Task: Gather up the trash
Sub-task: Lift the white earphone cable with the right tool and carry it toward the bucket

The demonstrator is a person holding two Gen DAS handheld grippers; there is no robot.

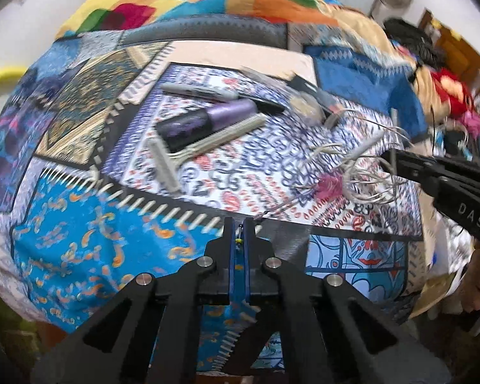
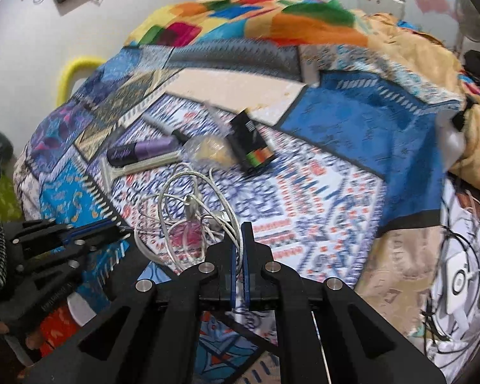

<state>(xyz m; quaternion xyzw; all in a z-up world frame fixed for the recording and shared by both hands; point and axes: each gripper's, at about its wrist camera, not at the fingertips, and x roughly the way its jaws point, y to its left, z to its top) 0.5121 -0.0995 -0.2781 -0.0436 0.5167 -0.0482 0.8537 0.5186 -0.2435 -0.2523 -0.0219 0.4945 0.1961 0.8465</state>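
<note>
Right wrist view: the right gripper (image 2: 239, 249) pinches the white cable (image 2: 188, 211) tangle over the bed (image 2: 352, 147), left gripper (image 1: 239, 233) closed empty; loose loops could snag or slip free.

Both views ride on hand-held tongs and look steeply down along the fingers onto a bed covered by a blue and white patchwork bedspread (image 1: 256, 166). The left wrist view sits low and close over the bed's near edge, facing the far wall, with the right tongs (image 1: 388, 156) entering from its right side. The right wrist view stands slightly farther right, with the left tongs (image 2: 124, 227) at its left edge. Both share the tangled white cable (image 1: 352, 172) (image 2: 188, 211) and the purple and black tube (image 1: 204, 121) (image 2: 140, 152).
</note>
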